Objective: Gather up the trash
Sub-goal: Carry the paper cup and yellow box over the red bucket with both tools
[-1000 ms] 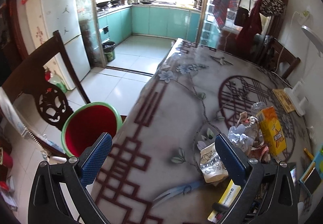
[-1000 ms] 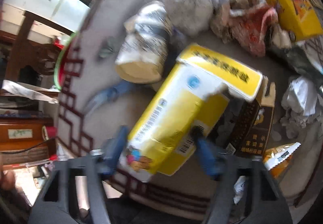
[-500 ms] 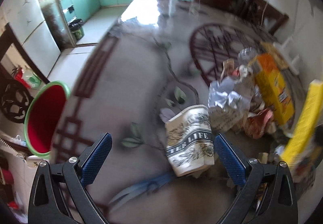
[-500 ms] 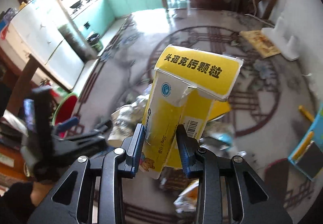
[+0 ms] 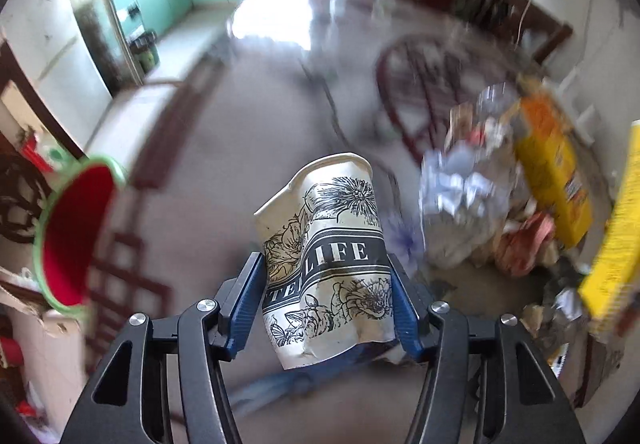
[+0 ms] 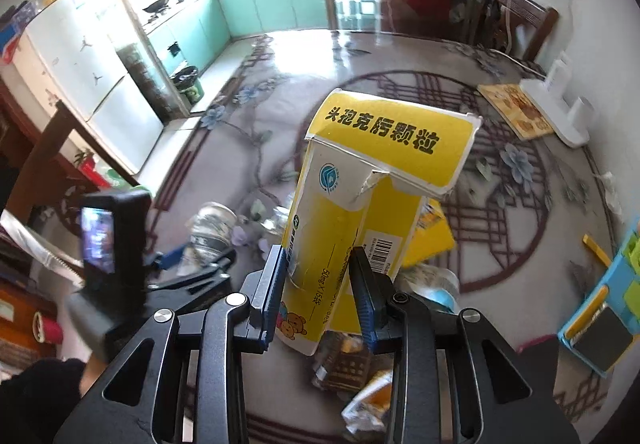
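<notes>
Two pieces are in hand: our left gripper (image 5: 326, 308) has just been closing on the crumpled floral paper cup (image 5: 326, 256), our right gripper (image 6: 320, 284) is clamping the yellow cardboard box (image 6: 360, 203); we are leaving the far-right pile (image 5: 500, 203), and nothing is visibly reaching the red bin (image 5: 72, 236) at left.

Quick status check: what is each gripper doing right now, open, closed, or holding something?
Left gripper: jaws just closing, now shut on the crumpled paper cup.
Right gripper: shut on the yellow medicine box, lifted off the table.
</notes>
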Demonstrator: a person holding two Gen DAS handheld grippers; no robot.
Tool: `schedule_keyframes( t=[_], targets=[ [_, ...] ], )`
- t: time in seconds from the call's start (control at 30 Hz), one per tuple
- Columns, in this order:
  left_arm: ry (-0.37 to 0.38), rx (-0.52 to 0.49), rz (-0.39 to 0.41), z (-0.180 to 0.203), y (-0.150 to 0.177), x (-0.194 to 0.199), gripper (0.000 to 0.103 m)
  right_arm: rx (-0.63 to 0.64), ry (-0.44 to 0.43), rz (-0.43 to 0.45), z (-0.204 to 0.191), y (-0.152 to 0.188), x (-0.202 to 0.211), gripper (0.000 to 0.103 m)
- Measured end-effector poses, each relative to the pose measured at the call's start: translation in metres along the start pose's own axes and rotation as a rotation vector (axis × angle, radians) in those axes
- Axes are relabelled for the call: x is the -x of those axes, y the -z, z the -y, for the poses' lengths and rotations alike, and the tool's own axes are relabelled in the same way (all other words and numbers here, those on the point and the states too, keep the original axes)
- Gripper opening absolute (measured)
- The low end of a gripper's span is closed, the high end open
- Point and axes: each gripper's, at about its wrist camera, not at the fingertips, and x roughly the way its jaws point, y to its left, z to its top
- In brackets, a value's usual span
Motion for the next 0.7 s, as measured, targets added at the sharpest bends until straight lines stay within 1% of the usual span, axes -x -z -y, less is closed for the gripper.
schedule_keyframes(
  t=[0.07, 0.17, 0.3, 0.37, 0.43, 0.5, 0.57, 0.6, 0.7],
  targets=[
    [-0.024, 0.025, 0.069, -0.018, -0.01, 0.025, 0.057, 0.035, -0.005, 0.009, -0.017, -0.007, -0.003, 0.031],
    [-0.064, 0.076, 0.143, -0.053, -0.023, 0.053, 0.057, 0.084, -0.017, 0.021, -0.043, -0.017, -0.009, 0.031],
    [-0.122, 0.135, 0.201, -0.106, -0.032, 0.086, 0.058, 0.153, -0.059, 0.036, -0.091, -0.033, -0.02, 0.031],
    [-0.163, 0.164, 0.221, -0.139, -0.034, 0.094, 0.058, 0.177, -0.08, 0.04, -0.108, -0.038, -0.025, 0.031],
    [-0.194, 0.192, 0.228, -0.17, -0.033, 0.102, 0.058, 0.214, -0.098, 0.045, -0.134, -0.044, -0.033, 0.031],
    [-0.219, 0.22, 0.22, -0.202, -0.028, 0.105, 0.058, 0.242, -0.113, 0.042, -0.153, -0.047, -0.041, 0.032],
    [-0.243, 0.254, 0.198, -0.233, -0.028, 0.1, 0.058, 0.273, -0.129, 0.031, -0.178, -0.051, -0.054, 0.031],
    [-0.25, 0.265, 0.19, -0.244, -0.022, 0.1, 0.058, 0.284, -0.135, 0.026, -0.187, -0.052, -0.059, 0.032],
    [-0.273, 0.288, 0.161, -0.277, -0.018, 0.087, 0.058, 0.322, -0.153, 0.005, -0.22, -0.057, -0.079, 0.032]
  ],
)
